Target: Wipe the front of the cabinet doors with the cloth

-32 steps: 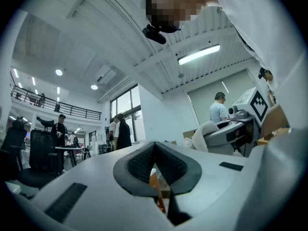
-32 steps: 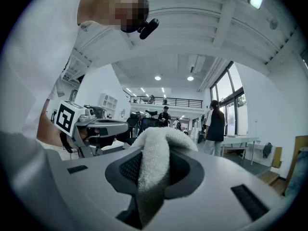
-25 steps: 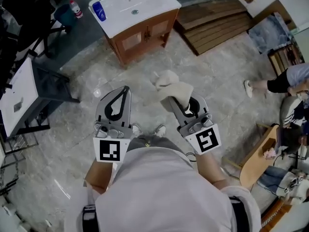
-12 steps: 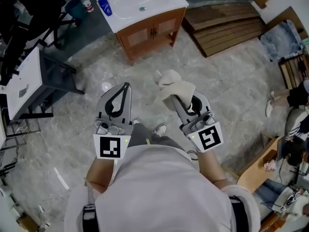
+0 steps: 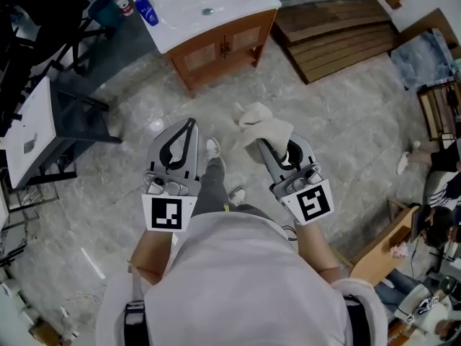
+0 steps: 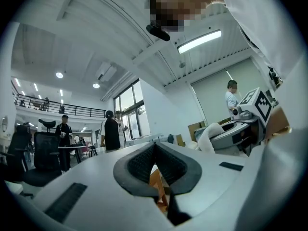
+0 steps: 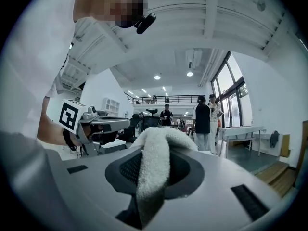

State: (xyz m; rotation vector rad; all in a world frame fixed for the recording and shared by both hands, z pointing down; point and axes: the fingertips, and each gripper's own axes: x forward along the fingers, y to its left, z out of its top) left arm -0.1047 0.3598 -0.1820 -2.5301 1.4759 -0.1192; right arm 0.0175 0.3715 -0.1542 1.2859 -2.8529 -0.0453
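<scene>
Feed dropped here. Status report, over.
Left gripper shut, empty. Right gripper shut on cloth. Cabinet doors ahead, neither gripper touching. Only floor seen between.

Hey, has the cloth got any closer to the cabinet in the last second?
No. The cloth, held in the right gripper, keeps about the same gap from the cabinet front in the head view.

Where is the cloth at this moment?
Head view, right of centre: the cloth is clamped in the right gripper, held above the stone floor, well short of the wooden cabinet ahead.
</scene>
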